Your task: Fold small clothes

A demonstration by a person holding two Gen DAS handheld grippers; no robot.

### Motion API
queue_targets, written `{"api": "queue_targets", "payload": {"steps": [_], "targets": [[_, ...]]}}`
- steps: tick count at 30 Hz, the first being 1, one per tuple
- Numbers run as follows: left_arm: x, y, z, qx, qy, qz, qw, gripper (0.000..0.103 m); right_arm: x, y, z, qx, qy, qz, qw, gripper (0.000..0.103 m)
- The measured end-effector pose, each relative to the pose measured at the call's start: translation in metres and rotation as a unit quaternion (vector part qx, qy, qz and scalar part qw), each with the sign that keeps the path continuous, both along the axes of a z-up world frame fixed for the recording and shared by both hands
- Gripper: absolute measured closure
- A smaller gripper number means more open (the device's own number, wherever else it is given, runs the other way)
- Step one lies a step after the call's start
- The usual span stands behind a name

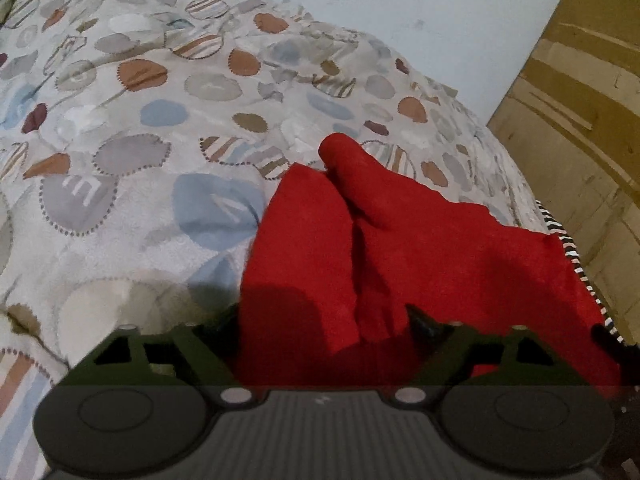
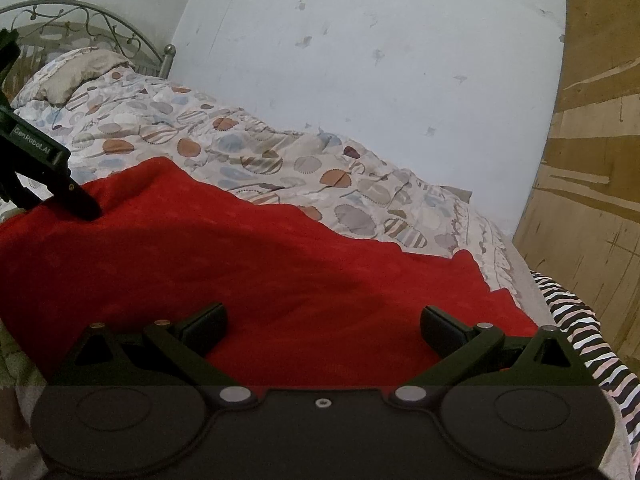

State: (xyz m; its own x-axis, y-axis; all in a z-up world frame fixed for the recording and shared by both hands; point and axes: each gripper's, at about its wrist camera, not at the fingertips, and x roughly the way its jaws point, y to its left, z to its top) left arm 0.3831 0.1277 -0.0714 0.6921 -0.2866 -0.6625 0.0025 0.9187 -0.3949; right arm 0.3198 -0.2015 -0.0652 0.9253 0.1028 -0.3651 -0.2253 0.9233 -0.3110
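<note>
- A red cloth (image 1: 400,248) lies bunched on a bed's patterned bedspread (image 1: 140,120).
- The left tool (image 1: 324,320) sits low over it, cloth folds between its parted fingers.
- Pale wall (image 1: 400,8) behind.

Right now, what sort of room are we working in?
Most likely a bedroom: a bed with a patterned circle-print bedspread, a beige pillow against a curled metal headboard, and the red fleece garment spread on top.

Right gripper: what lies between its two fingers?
In the right wrist view, only the red cloth lies in the gap of the right gripper; the fingers stand wide apart and do not pinch it.
</note>
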Motion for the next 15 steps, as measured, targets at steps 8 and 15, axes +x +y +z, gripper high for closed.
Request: {"api": "queue_targets", "payload": {"steps": [8,15], "targets": [[-0.009,-0.016,0.02,0.037,-0.015,0.015,0.9991,0.055,0.0,0.0,0.0,0.001,0.0,0.0,1.0,0.0],[-0.01,-0.011,0.012,0.019,-0.007,0.026,0.9994,0.048,0.0,0.001,0.001,-0.001,-0.005,0.0,1.0,0.0]]}}
